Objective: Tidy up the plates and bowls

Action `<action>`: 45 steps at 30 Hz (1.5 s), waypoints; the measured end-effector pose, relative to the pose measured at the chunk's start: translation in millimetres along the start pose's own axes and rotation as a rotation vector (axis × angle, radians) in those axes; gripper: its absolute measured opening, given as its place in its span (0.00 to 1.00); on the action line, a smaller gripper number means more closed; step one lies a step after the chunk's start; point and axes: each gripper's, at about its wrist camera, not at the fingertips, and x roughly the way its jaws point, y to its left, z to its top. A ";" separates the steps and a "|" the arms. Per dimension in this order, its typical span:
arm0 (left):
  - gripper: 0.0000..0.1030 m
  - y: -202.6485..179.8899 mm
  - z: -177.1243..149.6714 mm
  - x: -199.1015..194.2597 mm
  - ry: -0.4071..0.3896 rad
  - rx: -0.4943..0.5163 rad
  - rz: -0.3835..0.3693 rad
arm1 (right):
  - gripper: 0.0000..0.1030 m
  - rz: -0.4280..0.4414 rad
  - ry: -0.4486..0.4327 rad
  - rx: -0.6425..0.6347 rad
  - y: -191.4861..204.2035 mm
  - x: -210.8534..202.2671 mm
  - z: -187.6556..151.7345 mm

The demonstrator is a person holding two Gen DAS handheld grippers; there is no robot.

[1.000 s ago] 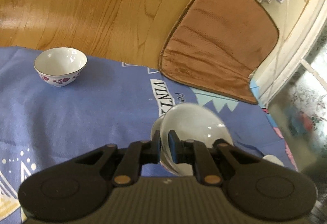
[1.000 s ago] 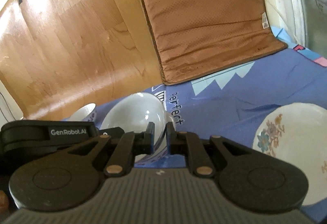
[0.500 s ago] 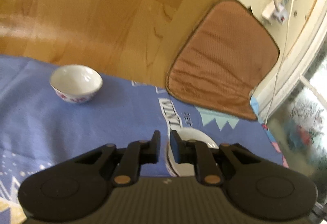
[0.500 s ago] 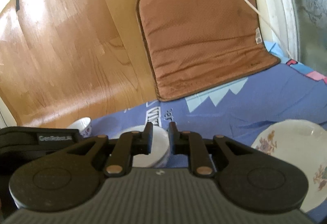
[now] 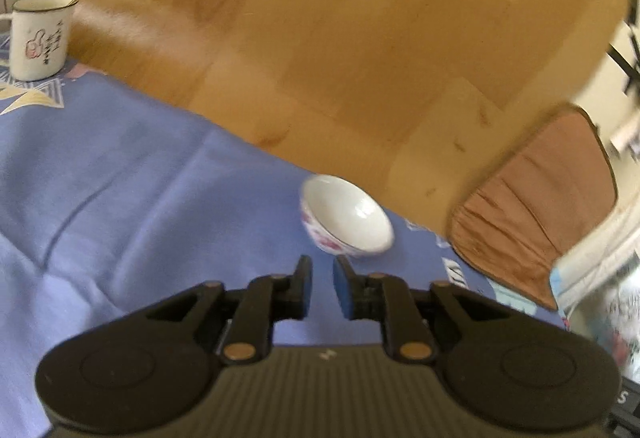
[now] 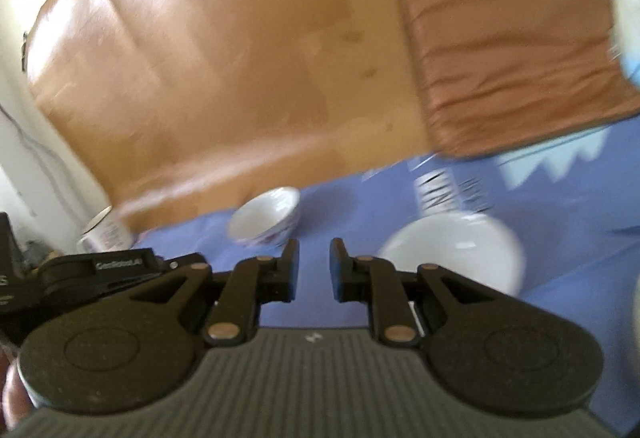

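- left gripper [image 5: 319,288]: lower centre of the left view, fingers a little apart with blue cloth showing in the gap; nothing is held.
- right gripper [image 6: 311,270]: lower centre of the right view, fingers likewise spread and empty, above the cloth [image 5: 120,174].
- small bowl [image 5: 346,216]: white with a red flower band, upright on the cloth just right of centre in the left view, a short way beyond the left fingertips; it sits near the wooden board [image 5: 320,38]. the same bowl appears left of centre in the right view [image 6: 266,216], just past the right gripper's left finger.
- large bowl [image 6: 454,256]: plain white and blurred, at lower right of the right view beside the right finger, resting on the cloth; whether it is one bowl or a stack cannot be told.
- mug [image 5: 38,36]: upper left of the left view, on the cloth, well apart from the bowls.
- cushion [image 6: 508,38]: upper right of the right view, leaning behind the cloth.
- progress, as a judgement: the large bowl looks already placed; the small bowl stands alone and is probably the next item to gather. no plate can be made out here, so the plate part cannot be assessed.
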 end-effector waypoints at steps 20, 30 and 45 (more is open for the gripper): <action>0.10 -3.5 31.3 91.9 0.064 0.038 0.067 | 0.22 -0.091 0.155 0.054 21.9 144.6 24.5; 0.06 10.9 -13.0 4.9 0.015 0.017 0.042 | 0.11 -0.001 0.162 0.005 35.6 85.6 -2.8; 0.06 13.2 -100.4 -92.0 0.016 0.047 0.096 | 0.13 0.086 0.195 -0.041 53.4 -10.3 -81.2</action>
